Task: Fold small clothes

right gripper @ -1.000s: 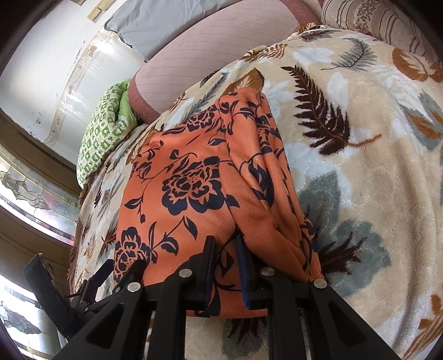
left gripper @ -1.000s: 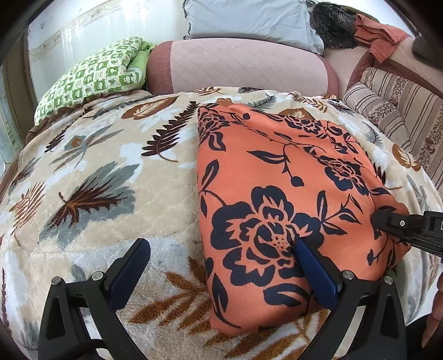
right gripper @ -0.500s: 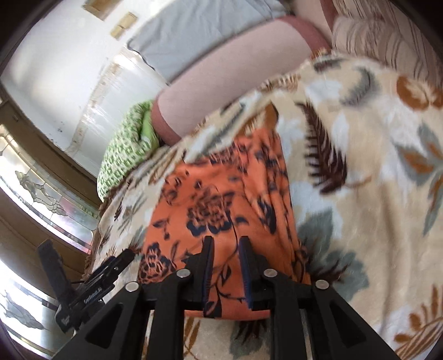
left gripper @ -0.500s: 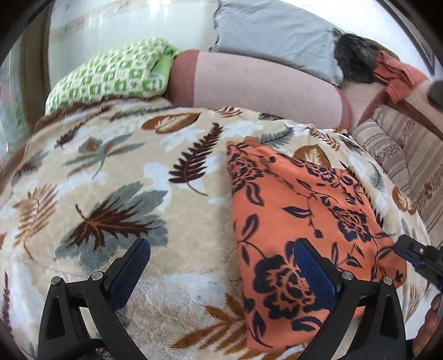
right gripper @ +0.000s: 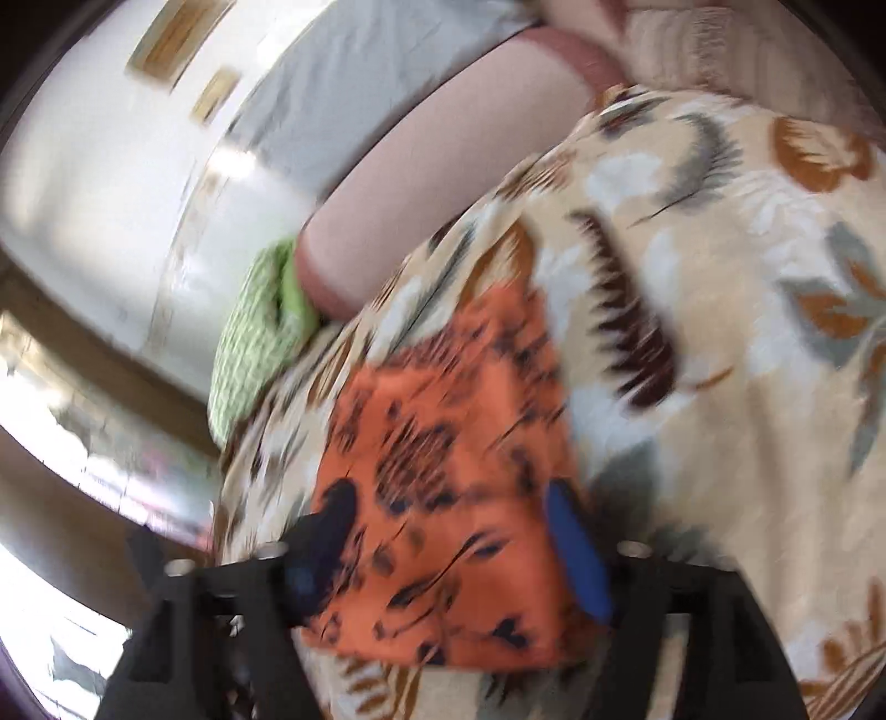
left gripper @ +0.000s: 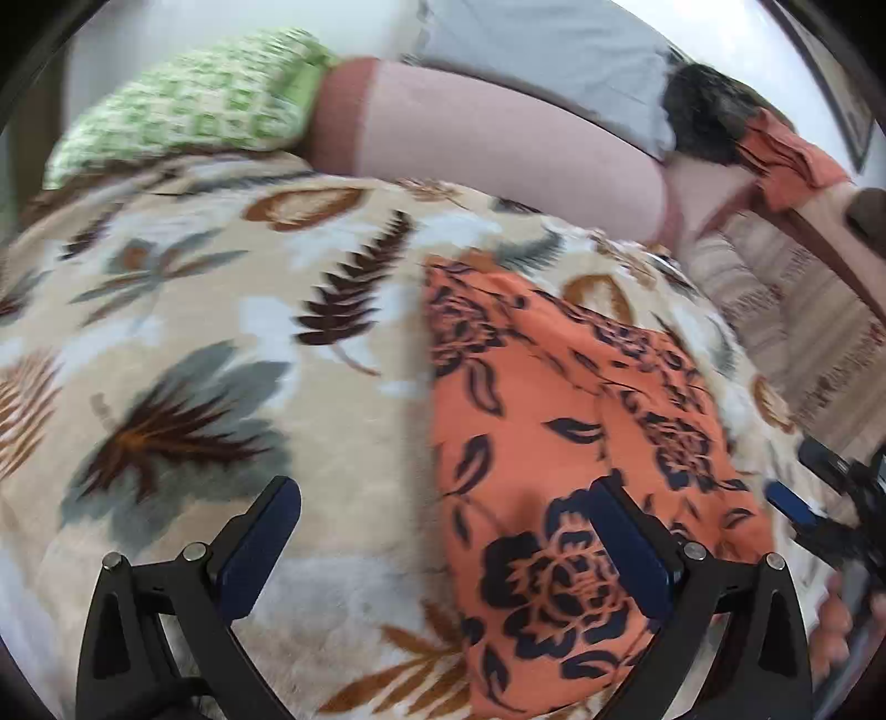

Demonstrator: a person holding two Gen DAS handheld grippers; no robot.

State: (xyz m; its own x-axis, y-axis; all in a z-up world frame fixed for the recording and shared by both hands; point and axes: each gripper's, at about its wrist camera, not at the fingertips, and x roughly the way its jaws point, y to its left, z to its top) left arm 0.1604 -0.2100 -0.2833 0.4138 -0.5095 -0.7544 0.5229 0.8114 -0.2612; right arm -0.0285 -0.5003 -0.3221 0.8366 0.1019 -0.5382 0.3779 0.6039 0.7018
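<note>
A folded orange garment with dark blue flowers point(left gripper: 559, 443) lies flat on the leaf-patterned blanket point(left gripper: 210, 343). My left gripper point(left gripper: 443, 531) is open above the garment's left edge, with its right finger over the cloth and its left finger over the blanket. In the blurred right wrist view the same orange garment point(right gripper: 443, 476) lies below my right gripper point(right gripper: 448, 515). Its jaws are opening wide and stand apart, and neither pad presses on the cloth. The right gripper point(left gripper: 819, 498) also shows at the right edge of the left wrist view, with a hand behind it.
A pink bolster point(left gripper: 487, 144), a green checked pillow point(left gripper: 188, 111) and a grey pillow point(left gripper: 542, 50) line the far end of the bed. Striped cushions point(left gripper: 797, 310) and an orange cloth point(left gripper: 786, 160) lie at the right. A window point(right gripper: 55, 443) is at the left.
My right gripper let go of the garment's near edge, spread its jaws and drew back upward. The left gripper, open throughout, drifted left and rose. The garment stays folded on the blanket.
</note>
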